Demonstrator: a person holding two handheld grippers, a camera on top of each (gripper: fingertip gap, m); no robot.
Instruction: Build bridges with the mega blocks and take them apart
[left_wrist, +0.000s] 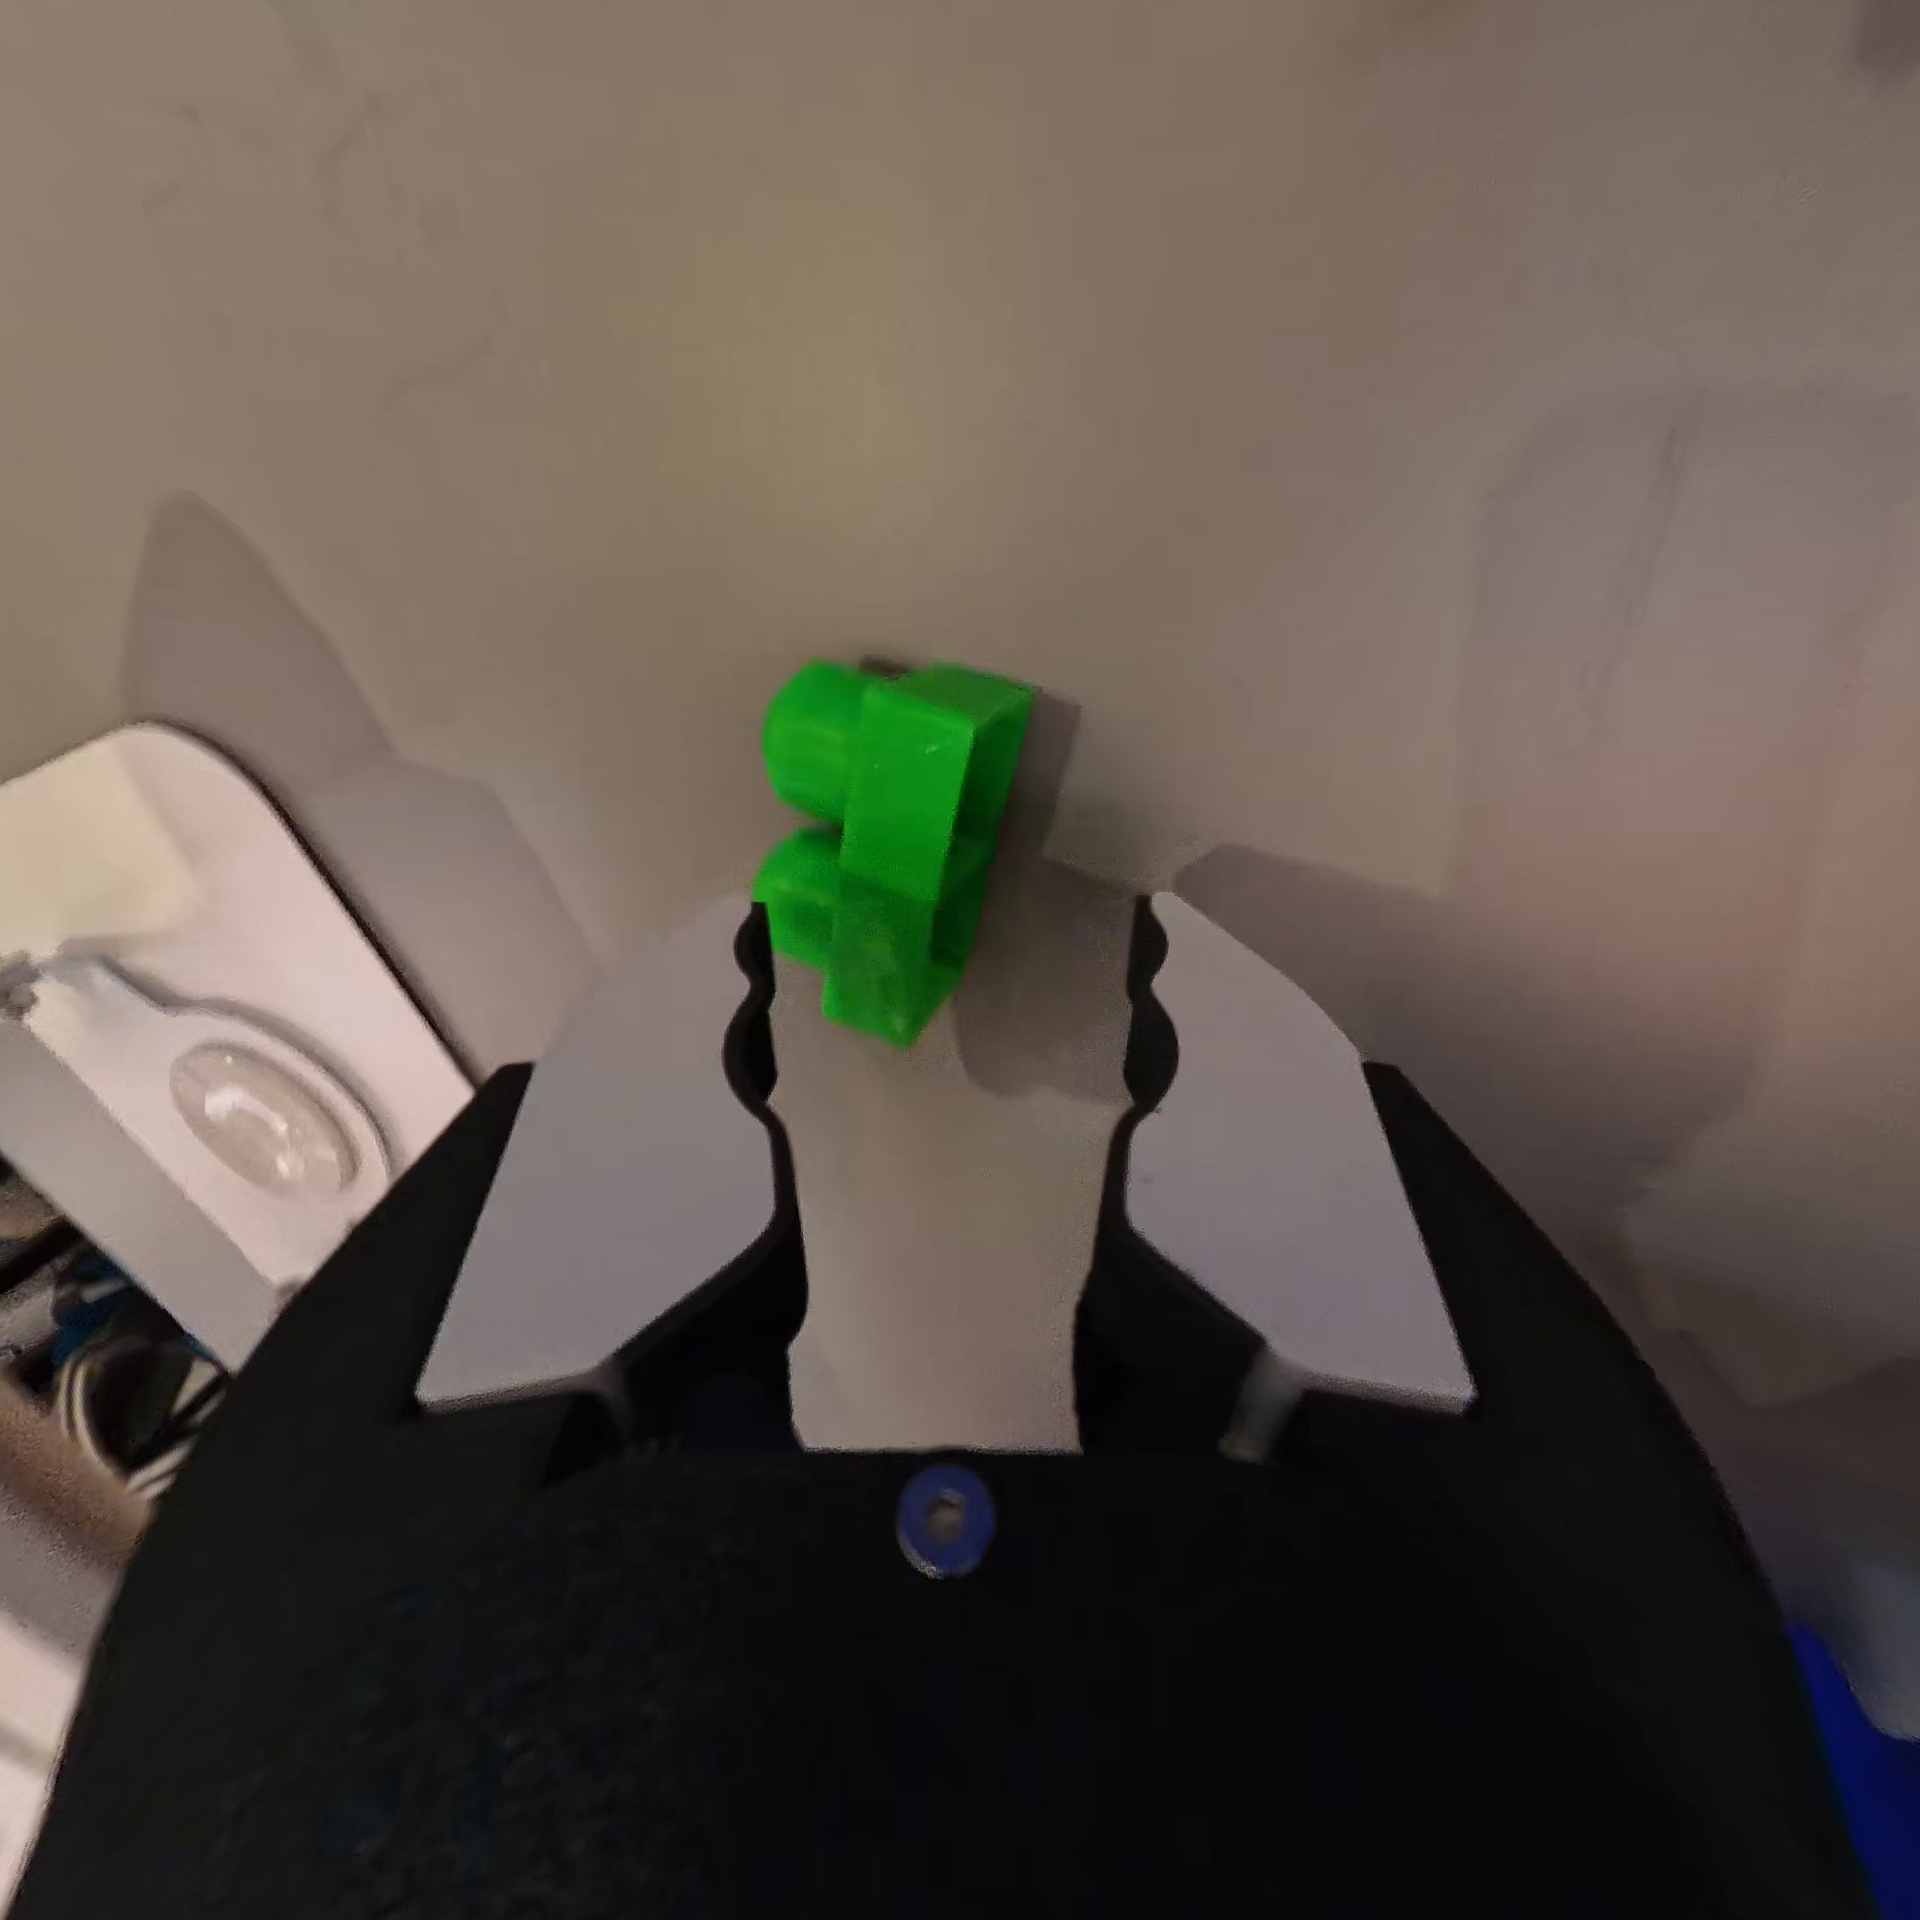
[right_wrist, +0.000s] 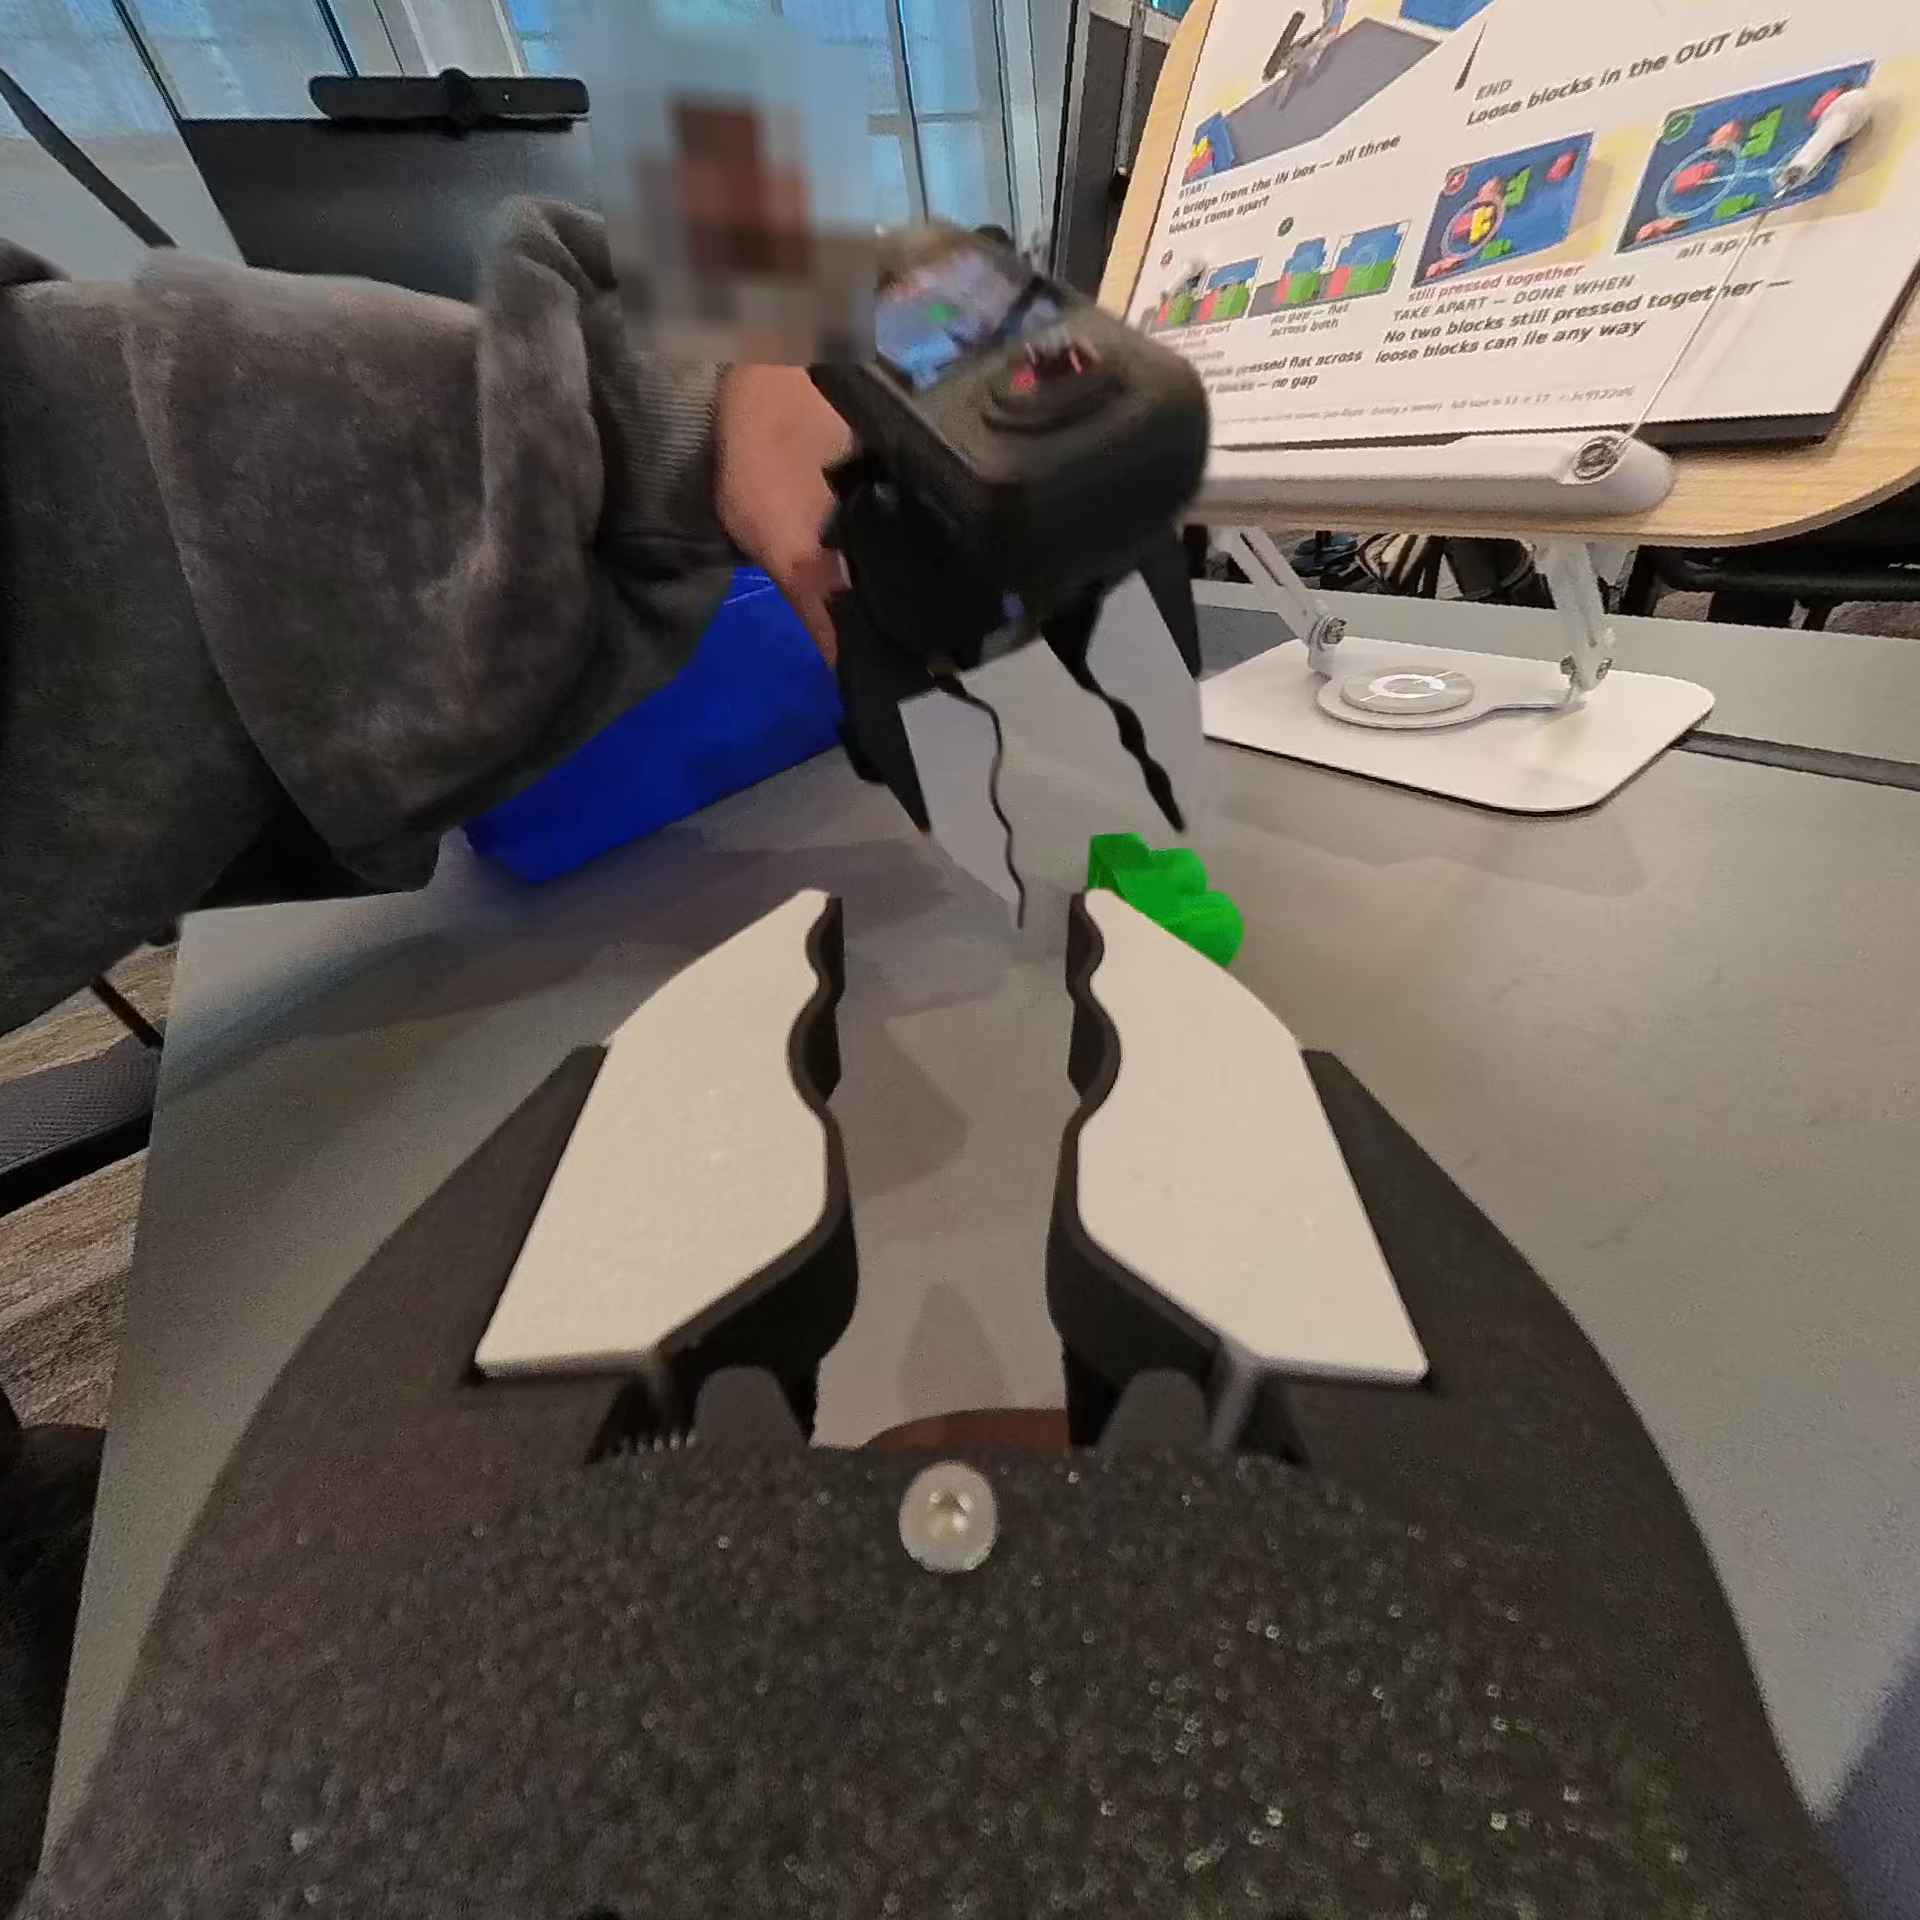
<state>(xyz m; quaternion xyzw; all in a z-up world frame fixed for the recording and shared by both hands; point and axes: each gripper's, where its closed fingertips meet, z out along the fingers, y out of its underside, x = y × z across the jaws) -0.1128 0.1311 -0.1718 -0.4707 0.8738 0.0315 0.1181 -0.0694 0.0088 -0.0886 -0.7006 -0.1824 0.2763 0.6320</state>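
Hovering over the desk (right_wrist: 1455, 1039), the left gripper (left_wrist: 951, 914) spreads its jaws wide above a green block (left_wrist: 894, 842); the right gripper (right_wrist: 956, 914) gapes empty.

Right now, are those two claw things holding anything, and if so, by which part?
Nothing is held. The left gripper hangs open over the green block lying on the table, not clamping it; the right gripper is open and empty.
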